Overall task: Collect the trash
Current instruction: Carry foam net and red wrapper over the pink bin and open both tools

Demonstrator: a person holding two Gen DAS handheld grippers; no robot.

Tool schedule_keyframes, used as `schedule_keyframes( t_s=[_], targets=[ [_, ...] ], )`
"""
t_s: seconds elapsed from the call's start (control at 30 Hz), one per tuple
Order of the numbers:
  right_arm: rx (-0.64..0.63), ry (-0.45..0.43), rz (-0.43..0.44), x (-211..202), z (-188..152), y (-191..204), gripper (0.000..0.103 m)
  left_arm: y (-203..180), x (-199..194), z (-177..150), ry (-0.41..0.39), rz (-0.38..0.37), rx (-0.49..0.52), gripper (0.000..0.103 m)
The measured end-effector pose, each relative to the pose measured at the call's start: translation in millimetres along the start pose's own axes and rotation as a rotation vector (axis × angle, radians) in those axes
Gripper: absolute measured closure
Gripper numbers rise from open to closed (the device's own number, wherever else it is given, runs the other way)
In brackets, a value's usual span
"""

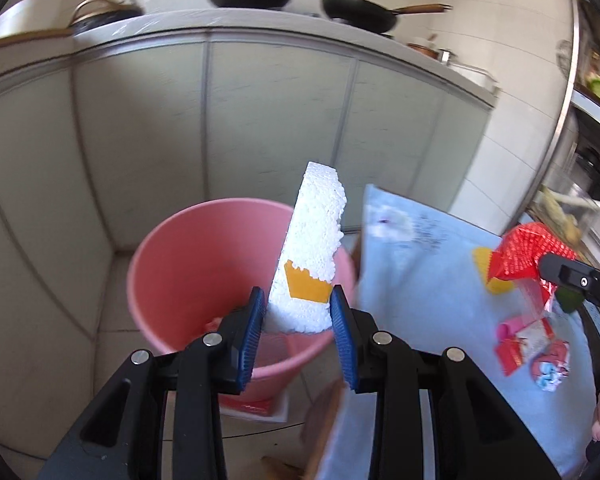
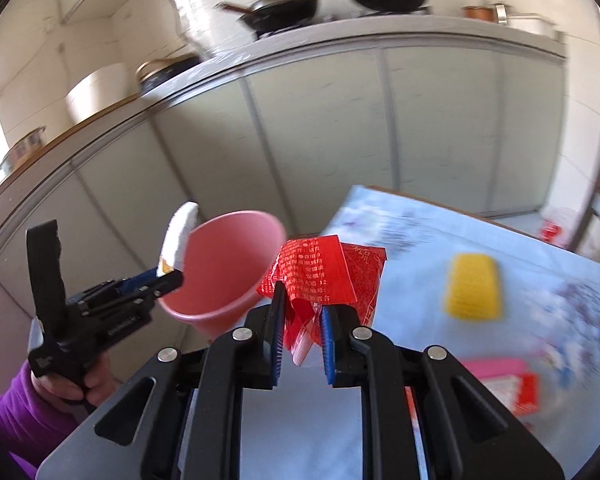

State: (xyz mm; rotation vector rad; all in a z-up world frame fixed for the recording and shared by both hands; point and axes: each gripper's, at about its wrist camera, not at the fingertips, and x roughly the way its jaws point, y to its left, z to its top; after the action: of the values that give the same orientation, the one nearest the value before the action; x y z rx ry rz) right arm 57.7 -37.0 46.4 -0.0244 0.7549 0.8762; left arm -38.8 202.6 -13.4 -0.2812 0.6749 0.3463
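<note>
above the pink bin (image 1: 236,280), the left tool (image 1: 298,312) is gripping a foam chunk (image 1: 312,256); it should let go only once centred. at three o'clock, the right tool (image 2: 302,316) is pinching a red wrapper (image 2: 324,276), which should follow.

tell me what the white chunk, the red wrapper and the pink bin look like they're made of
White chunk: expanded foam, matte, its broken edge beaded. Red wrapper: thin plastic film, probably; glossy, crinkled, printed, translucent at the bottom. Pink bin: likely moulded plastic, smooth, even colour.
</note>
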Motion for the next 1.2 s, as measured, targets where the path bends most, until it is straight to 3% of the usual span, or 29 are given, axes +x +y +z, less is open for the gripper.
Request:
schedule_keyframes(
  t_s=[0.23, 0.63, 0.87, 1.03, 1.2],
  targets=[
    [-0.045, 0.077, 0.079, 60, 16, 44, 0.087, 36, 14, -6, 0.034, 0.042, -0.061, 0.07],
    [-0.098, 0.205, 0.127, 139, 14, 87, 0.087, 55, 40, -9, 0.075, 0.076, -0.095, 0.07],
    [-0.125, 0.25, 0.122, 158, 3, 91, 0.086, 58, 52, -13, 0.105, 0.086, -0.097, 0.069],
    [-0.136, 0.265, 0.124, 163, 0, 93, 0.072, 59, 55, -12, 0.111, 0.09, -0.113, 0.068],
    [-0.13, 0.272, 0.128, 165, -2, 90, 0.07, 60, 53, -12, 0.111, 0.091, -0.123, 0.066]
  ],
)
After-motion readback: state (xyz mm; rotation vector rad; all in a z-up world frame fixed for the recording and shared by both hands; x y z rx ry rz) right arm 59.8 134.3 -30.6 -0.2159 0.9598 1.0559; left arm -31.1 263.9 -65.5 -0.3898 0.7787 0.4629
